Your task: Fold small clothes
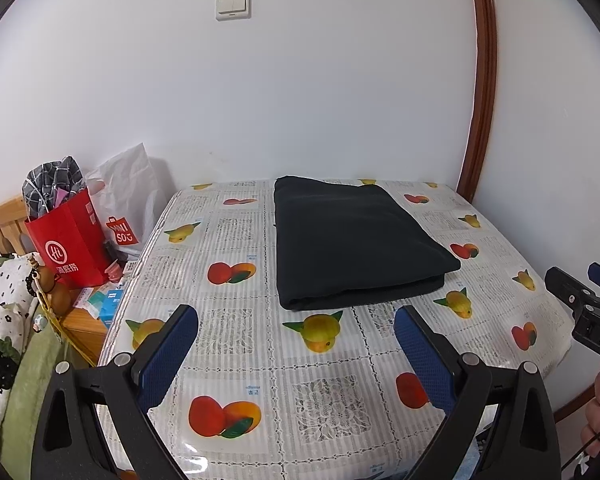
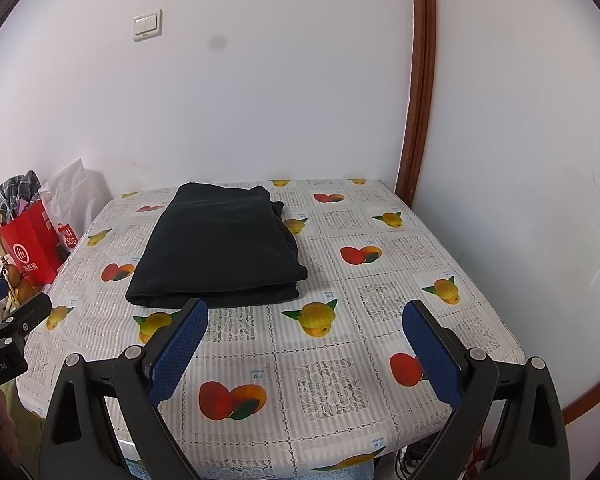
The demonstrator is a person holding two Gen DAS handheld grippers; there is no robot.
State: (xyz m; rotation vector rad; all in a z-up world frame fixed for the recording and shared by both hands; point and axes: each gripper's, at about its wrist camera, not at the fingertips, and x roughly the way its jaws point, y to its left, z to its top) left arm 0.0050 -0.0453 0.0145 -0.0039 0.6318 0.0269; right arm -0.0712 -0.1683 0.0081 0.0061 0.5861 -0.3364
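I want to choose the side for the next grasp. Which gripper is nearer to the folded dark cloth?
Left, slightly. The left gripper hovers just before the folded dark cloth's near edge; the right gripper is beyond its right corner. Both are open.

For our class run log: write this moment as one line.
black garment: folded, on table | left gripper: open, empty | right gripper: open, empty

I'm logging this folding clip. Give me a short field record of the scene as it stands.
garment: dark cloth, folded in layers, lying flat
surface: table under fruit-print cover, against white wall
left gripper: open, empty, short of the garment
right gripper: open, empty, short of the garment
beside table: red bag, white bag
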